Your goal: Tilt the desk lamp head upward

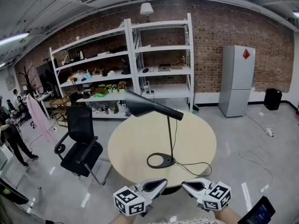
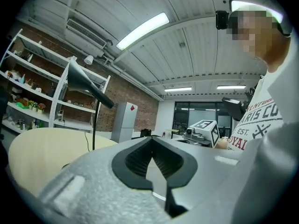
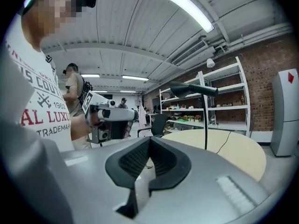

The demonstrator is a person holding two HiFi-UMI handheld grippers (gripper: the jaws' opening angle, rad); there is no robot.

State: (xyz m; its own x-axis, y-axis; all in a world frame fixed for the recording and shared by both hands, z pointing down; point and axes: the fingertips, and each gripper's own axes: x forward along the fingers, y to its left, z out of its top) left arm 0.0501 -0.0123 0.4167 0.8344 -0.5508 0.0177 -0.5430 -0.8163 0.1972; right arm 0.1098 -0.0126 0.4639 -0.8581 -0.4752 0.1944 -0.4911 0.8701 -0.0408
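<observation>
A black desk lamp stands on a round beige table [image 1: 135,143]. Its cone head [image 1: 140,105] slopes down to the left from a thin stem [image 1: 169,136] above a ring base [image 1: 161,160]. Both grippers are at the table's near edge, below the base and apart from the lamp, with their tips turned toward each other. My left gripper [image 1: 164,182] is shut and holds nothing; its tips meet in the left gripper view [image 2: 152,139], where the lamp head [image 2: 79,80] is far off at the left. My right gripper [image 1: 183,184] [image 3: 149,139] is also shut and holds nothing, with the lamp head [image 3: 191,88] beyond it.
The lamp's cord [image 1: 196,169] loops over the table's near right side. A black office chair [image 1: 81,143] stands left of the table. White shelving [image 1: 135,64] and a grey cabinet [image 1: 237,80] line the brick wall. A person [image 1: 11,134] stands at the far left.
</observation>
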